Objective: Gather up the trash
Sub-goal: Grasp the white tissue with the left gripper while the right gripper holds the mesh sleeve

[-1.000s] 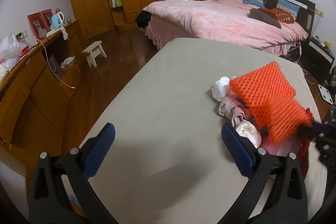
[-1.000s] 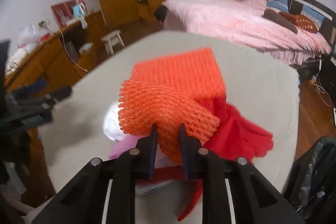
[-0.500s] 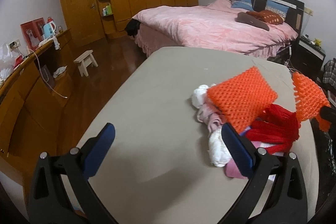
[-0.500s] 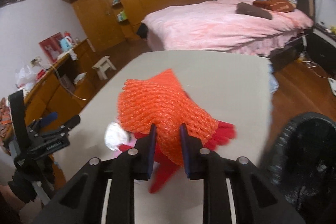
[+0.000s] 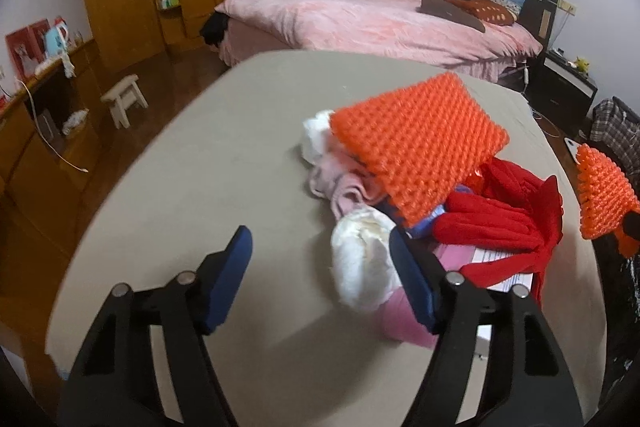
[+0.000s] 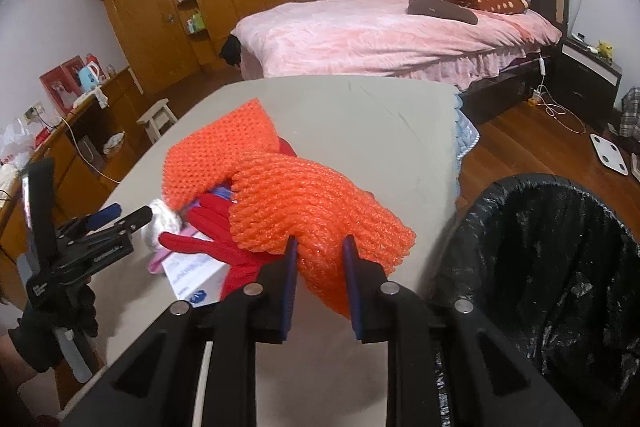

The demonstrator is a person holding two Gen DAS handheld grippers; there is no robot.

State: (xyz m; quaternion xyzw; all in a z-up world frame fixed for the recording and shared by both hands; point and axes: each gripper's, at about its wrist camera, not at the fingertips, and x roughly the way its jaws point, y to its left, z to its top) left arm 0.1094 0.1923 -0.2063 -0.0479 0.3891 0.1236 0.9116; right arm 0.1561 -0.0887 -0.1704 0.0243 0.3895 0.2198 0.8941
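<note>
My right gripper [image 6: 320,259] is shut on an orange foam net [image 6: 316,211], held above the table's right edge beside the black-bagged bin [image 6: 560,267]. The same net [image 5: 604,203] shows at the right of the left wrist view. On the beige table [image 5: 224,155] lies a pile: a second orange net [image 5: 416,143], a red glove [image 5: 500,223], pink cloth [image 5: 344,187] and a white crumpled wad [image 5: 360,259]. My left gripper [image 5: 320,267] is closing, with the white wad between its fingers against the right one; the left pad stands clear of it.
A white printed box [image 6: 196,275] lies under the red glove. A pink bed [image 6: 380,31] stands behind the table. A wooden sideboard [image 5: 36,131] and a small stool [image 5: 124,99] are on the left, and a white floor scale [image 6: 608,155] on the right.
My right gripper carried its orange net off the pile to the right, up to the bin. My left gripper came down toward the pile and its jaws narrowed around the white wad.
</note>
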